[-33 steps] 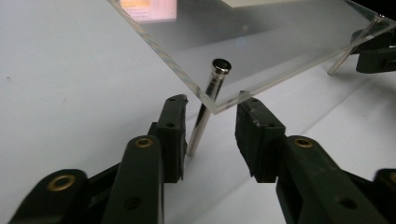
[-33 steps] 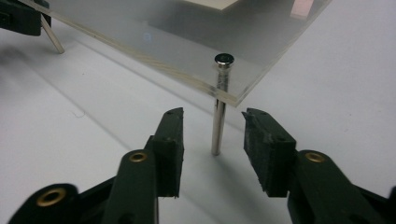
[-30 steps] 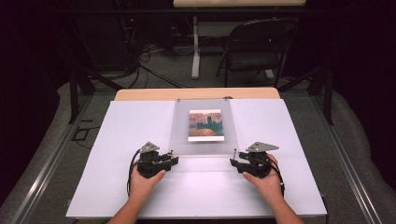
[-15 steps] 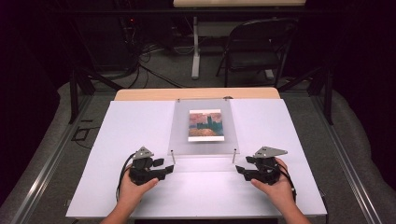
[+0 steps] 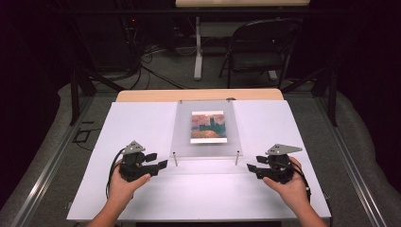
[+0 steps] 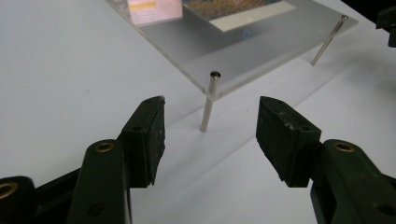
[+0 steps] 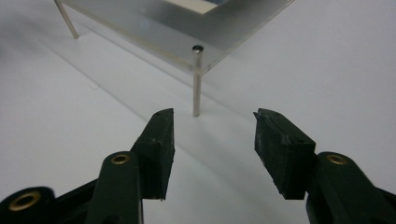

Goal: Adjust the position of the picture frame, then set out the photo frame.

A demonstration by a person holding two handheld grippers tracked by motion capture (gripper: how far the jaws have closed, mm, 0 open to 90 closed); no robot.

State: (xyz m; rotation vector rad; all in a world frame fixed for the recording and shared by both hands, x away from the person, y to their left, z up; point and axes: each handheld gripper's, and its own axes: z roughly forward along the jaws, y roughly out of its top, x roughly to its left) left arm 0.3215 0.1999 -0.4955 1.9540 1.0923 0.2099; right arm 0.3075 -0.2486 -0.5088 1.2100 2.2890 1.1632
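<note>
both hand-held grippers, left (image 5: pixel 161 161) and right (image 5: pixel 251 169), gape empty beside the clear panel's (image 5: pixel 206 146) near pins; right jaws have just been narrowing, seemingly clear of it.

Clear acrylic frame (image 5: pixel 206 137) – picture inside, propped on metal pins.

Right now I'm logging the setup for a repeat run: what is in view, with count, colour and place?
Acrylic panel: one, clear, middle of the table, raised on pins.
Picture: one, reddish and teal, white border, under the panel.
Metal pins: two seen at the near corners, silver, upright.
Table cover: one, white.
Chair: one, dark, behind the table.
Left gripper: one, black, open, near the left pin, empty.
Right gripper: one, black, open, near the right pin, empty.
</note>
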